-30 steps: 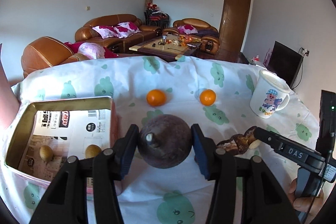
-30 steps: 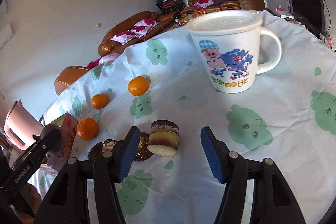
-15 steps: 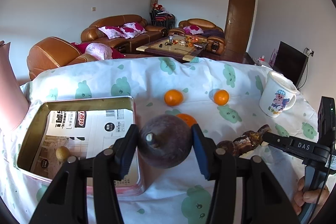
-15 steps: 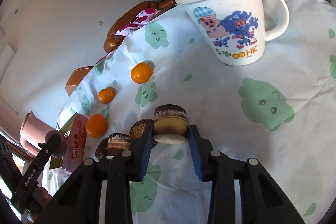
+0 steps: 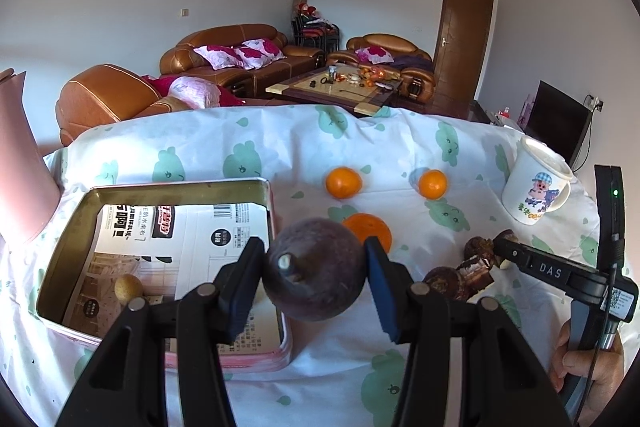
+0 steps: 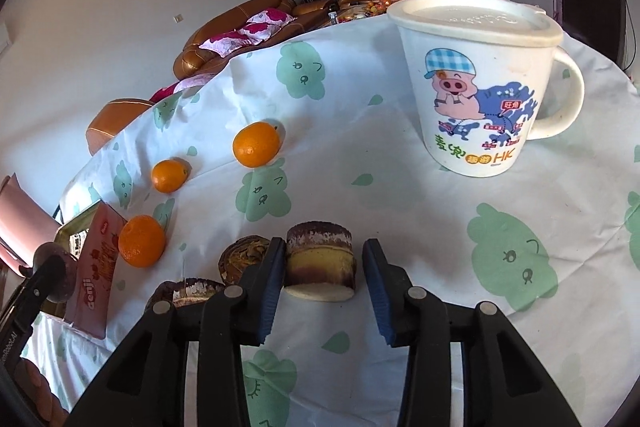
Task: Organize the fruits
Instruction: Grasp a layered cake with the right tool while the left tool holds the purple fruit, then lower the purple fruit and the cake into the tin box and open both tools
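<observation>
The left gripper (image 5: 314, 277) clamps a dark purple passion fruit (image 5: 316, 269) above the open tin box's (image 5: 180, 187) right edge, apparently for dropping inside, while the right gripper (image 6: 320, 271), jaws narrowed but not clearly pinching, straddles a small cake slice (image 6: 320, 263) on the tablecloth (image 6: 400, 211).

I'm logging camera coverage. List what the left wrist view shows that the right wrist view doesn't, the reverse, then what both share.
Left wrist only: the tin's inside holding a small yellowish fruit, and the left gripper, jaws shut on the dark fruit.

Right wrist only: the mug's lid and the right gripper, jaws around the cake, right jaw not touching.

Both: three oranges, mug, pastries.
</observation>
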Available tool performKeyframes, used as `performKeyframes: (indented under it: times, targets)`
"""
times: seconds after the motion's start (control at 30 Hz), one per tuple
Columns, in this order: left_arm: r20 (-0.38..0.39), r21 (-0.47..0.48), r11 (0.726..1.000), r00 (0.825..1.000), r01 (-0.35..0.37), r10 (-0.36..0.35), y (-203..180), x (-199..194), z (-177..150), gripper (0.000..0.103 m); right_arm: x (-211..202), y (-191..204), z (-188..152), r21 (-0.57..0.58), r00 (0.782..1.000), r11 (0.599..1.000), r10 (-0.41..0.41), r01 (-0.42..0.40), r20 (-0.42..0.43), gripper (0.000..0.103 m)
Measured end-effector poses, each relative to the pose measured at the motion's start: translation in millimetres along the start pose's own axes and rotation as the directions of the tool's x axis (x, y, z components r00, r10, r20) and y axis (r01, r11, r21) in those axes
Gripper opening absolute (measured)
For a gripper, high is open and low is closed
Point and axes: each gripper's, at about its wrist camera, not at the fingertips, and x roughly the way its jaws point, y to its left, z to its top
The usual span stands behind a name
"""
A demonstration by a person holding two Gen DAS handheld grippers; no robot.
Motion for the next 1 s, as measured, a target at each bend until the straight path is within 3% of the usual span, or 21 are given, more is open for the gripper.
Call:
performKeyframes:
  times: [0.17,0.33,0.53,0.77,1.0]
  targets:
    - [0.011,0.009,1.0,1.0,-0.018,0.018,1.5,-0.3,0.0,0.053,-9.6,-0.8,-9.2,0.001,1.0,1.0,-0.027,0.027,0.01,0.037]
    - [0.021,-0.002,1.0,0.999,-0.026,0.026,8.6,-3.5,1.8,0.053,-45.5,10.8,-15.1,-0.036,0.979,0.995,-0.081,0.089,0.189,0.037]
    - [0.044,0.002,0.998,0.997,-0.057,0.057,23.8,-8.4,2.1,0.053,-76.3,65.3,-26.6,-0.143,0.949,0.989,0.02,0.027,0.314,0.037]
    - [0.065,-0.021,0.993,0.991,-0.117,0.118,63.7,-13.5,4.7,0.053,-64.3,151.4,-38.9,-0.279,0.95,0.956,0.164,-0.087,0.266,0.037]
    - [0.06,-0.07,0.98,0.98,-0.186,0.19,117.5,-15.2,3.7,0.053,-39.3,219.2,-43.4,-0.336,0.948,0.926,0.247,-0.17,0.201,0.037]
